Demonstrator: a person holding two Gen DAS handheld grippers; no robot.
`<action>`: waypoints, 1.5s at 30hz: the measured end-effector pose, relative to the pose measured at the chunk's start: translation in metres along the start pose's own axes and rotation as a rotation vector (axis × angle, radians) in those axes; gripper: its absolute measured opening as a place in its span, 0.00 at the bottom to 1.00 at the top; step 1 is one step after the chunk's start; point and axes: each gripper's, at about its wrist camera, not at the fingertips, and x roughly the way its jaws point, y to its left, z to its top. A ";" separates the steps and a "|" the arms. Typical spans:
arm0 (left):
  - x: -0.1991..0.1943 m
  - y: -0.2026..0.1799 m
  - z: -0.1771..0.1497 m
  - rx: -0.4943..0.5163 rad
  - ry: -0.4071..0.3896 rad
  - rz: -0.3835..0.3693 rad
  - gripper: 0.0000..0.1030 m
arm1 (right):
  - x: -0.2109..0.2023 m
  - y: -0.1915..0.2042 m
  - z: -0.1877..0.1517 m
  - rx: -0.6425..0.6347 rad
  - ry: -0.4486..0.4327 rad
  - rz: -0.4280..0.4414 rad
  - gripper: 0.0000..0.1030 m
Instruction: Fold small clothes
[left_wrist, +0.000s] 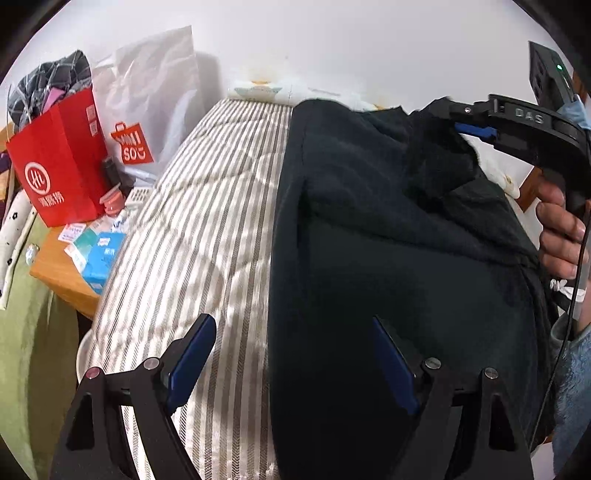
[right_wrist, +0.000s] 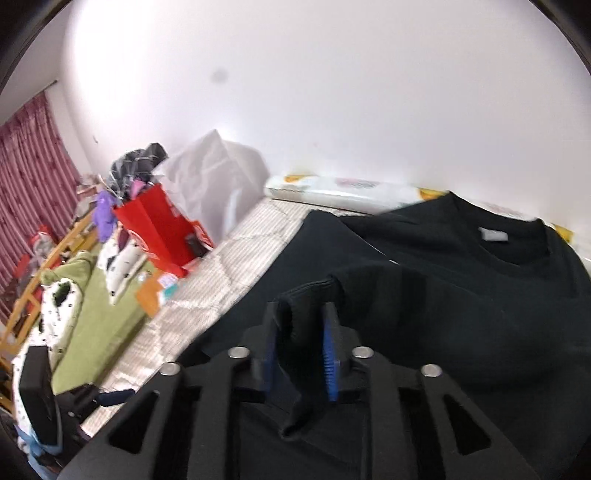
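Black cotton crew-neck shirt (right_wrist: 461, 295) lies spread on the striped quilted mattress (left_wrist: 207, 229), collar and grey neck label toward the wall. Right gripper (right_wrist: 300, 343): jaws narrow, a bunched fold of the shirt's sleeve between the blue pads; the fabric sits loosely in the gap there, so whether the pads press on it I cannot tell. Seen from the left wrist, that sleeve hangs lifted from its tips. Left gripper (left_wrist: 291, 354): jaws wide, nothing between them, hovering over the shirt's left edge where cloth meets mattress.

Risks, as judged:
- The hold on the sleeve looks shallow; a quick carry could let the fabric slide out and drop short of the fold line.
- With the left gripper not pinning the body, the pull may drag the whole shirt and skew it.
- Dark cloth on dark cloth hides the edges, so alignment is hard to check.

Surface: soft, ridged mattress, likely grippy. Room: plain white wall (right_wrist: 332, 92), red paper bag (left_wrist: 62, 162) and white plastic bag (left_wrist: 155, 81) on a cluttered wooden side table (left_wrist: 55, 266), pink curtain (right_wrist: 29, 147) at far left.
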 end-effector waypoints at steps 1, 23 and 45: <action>-0.001 -0.001 0.003 0.003 -0.008 -0.005 0.80 | -0.006 -0.001 0.001 0.008 -0.016 0.010 0.36; 0.069 -0.054 0.106 0.026 -0.077 -0.030 0.64 | -0.132 -0.164 -0.115 0.076 0.068 -0.509 0.49; 0.025 -0.037 0.108 -0.018 -0.155 -0.065 0.10 | -0.128 -0.179 -0.128 0.082 0.106 -0.511 0.49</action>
